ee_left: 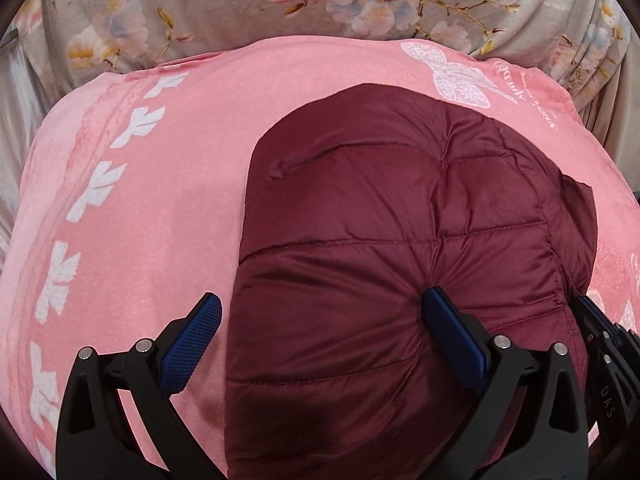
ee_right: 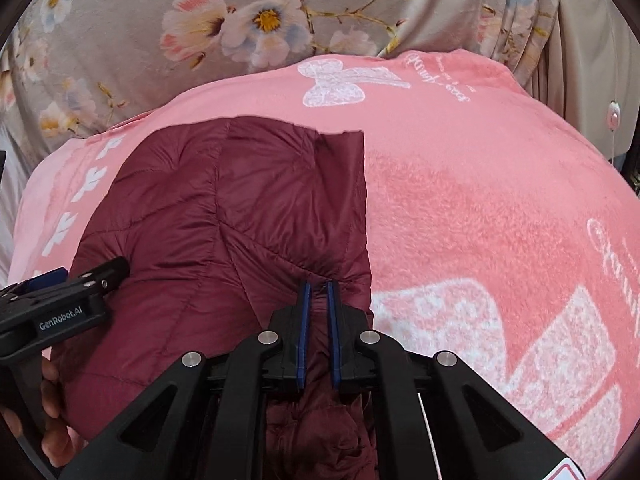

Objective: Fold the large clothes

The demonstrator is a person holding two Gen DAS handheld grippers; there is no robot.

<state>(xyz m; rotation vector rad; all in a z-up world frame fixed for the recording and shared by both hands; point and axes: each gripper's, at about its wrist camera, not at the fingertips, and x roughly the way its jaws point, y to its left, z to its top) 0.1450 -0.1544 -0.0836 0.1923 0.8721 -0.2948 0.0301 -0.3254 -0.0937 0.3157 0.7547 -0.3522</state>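
Jacket (ee_left: 380,240), maroon and quilted, lies folded on the pink blanket (ee_left: 160,200), with the right gripper (ee_right: 318,286) pinched on a fold at its near edge and the left gripper (ee_left: 324,308) spread wide, one finger pressing into it.

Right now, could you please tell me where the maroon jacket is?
The maroon jacket lies on the pink blanket, its near right edge pinched in the right gripper.
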